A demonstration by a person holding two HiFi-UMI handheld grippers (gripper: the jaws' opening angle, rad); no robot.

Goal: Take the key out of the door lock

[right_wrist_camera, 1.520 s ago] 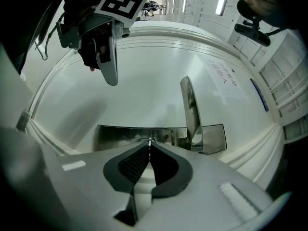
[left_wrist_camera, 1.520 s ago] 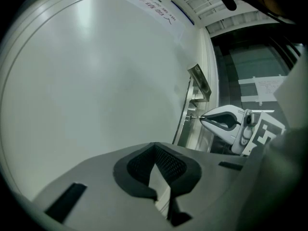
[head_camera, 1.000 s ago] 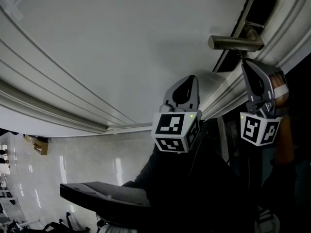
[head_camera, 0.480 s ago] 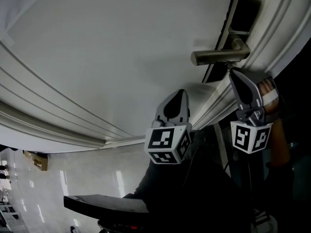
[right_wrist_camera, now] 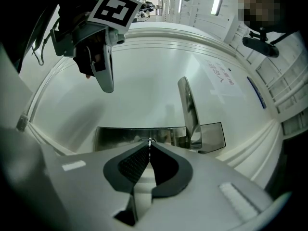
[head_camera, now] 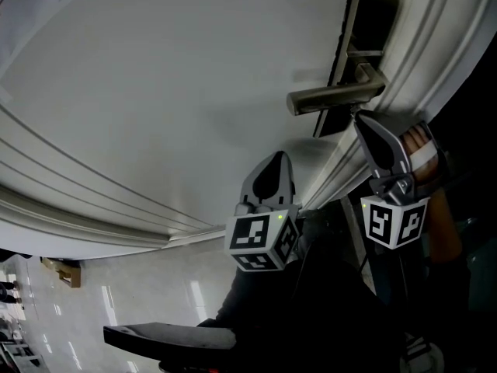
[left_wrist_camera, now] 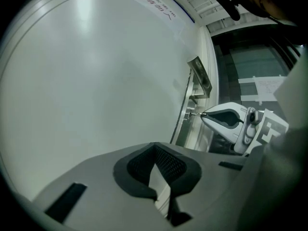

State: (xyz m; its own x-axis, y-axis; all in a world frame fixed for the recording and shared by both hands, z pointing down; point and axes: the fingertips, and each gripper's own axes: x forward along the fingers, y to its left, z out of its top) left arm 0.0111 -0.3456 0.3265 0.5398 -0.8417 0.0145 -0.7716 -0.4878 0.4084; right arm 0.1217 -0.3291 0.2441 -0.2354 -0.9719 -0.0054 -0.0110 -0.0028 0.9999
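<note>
The white door point(head_camera: 178, 76) carries a metal lever handle point(head_camera: 334, 98) on a dark lock plate point(head_camera: 353, 49). My right gripper point(head_camera: 359, 119) sits just under the handle, its tip against the plate. In the right gripper view its jaws point(right_wrist_camera: 150, 143) are shut on the thin metal key point(right_wrist_camera: 150, 141), right at the lock plate point(right_wrist_camera: 120, 136) beside the handle point(right_wrist_camera: 188, 110). The left gripper view shows the key point(left_wrist_camera: 194, 114) bridging the plate and the right gripper point(left_wrist_camera: 202, 114). My left gripper point(head_camera: 272, 158) hangs shut and empty in front of the door panel, left of the lock.
Raised mouldings point(head_camera: 93, 200) run across the door below the panel. A glossy pale floor point(head_camera: 116, 286) lies at lower left, with a dark flat object point(head_camera: 171, 336) near the bottom. A paper notice point(right_wrist_camera: 221, 76) is stuck on the door. A hand point(head_camera: 423, 146) holds the right gripper.
The head view has swung, so the handle and both grippers sit lower and further left in the frame. The right gripper stays at the lock under the handle.
</note>
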